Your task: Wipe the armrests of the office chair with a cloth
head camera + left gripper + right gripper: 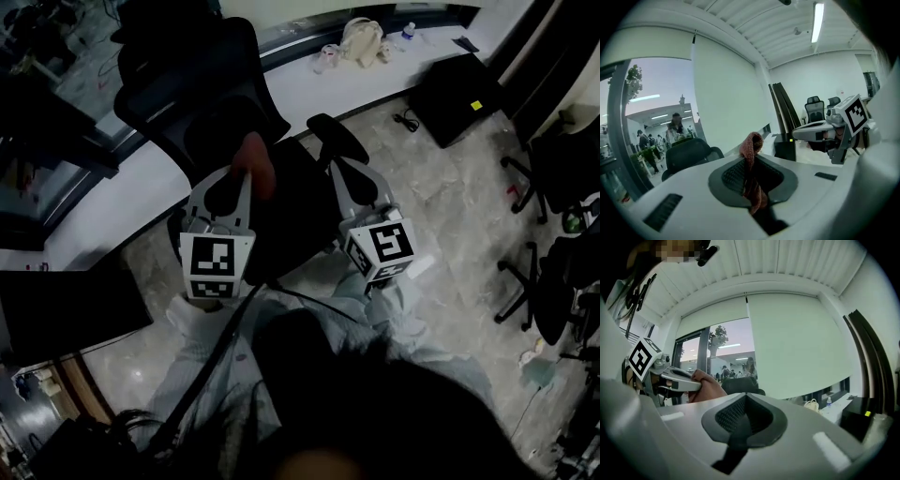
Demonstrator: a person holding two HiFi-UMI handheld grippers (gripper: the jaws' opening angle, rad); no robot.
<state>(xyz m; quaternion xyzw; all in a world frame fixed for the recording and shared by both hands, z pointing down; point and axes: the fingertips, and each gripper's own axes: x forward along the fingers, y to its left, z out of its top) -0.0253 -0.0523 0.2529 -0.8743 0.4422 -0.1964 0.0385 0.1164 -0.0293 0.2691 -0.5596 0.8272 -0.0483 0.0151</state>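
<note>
Office room with a pale marbled floor (pixel 450 206). Long white table (pixel 319 80) running diagonally across the upper part of the head view, bearing a cream bag (pixel 361 39) and a small bottle (pixel 406 33). Black case (pixel 459 94) on the floor at upper right. Black office chair (pixel 216 103) at upper centre, backrest toward the upper left, one black armrest (pixel 337 139) jutting out on its right side in the frame.

Both grippers held out side by side, marker cubes nearest the camera, jaws aimed up-frame at the chair. Tilted upward too, judging by the ceiling across the tops of both gripper views. Left gripper (pixel 246 178) at centre left, pinched tight on a cloth (pixel 255 161). Right gripper (pixel 349 180) at centre, jaws pressed together with nothing between them, tips just below the armrest in the frame. Contact with it impossible to tell.

Cloth: reddish-brown, coarse knitted weave, bunched into a narrow strip. Long axis in line with the left gripper's jaws, lower part clamped between them, folded end sticking out past the tips and curling over, toward the chair's seat. Appears in the right gripper view as a rumpled lump at left, against the other gripper's tips.
</note>
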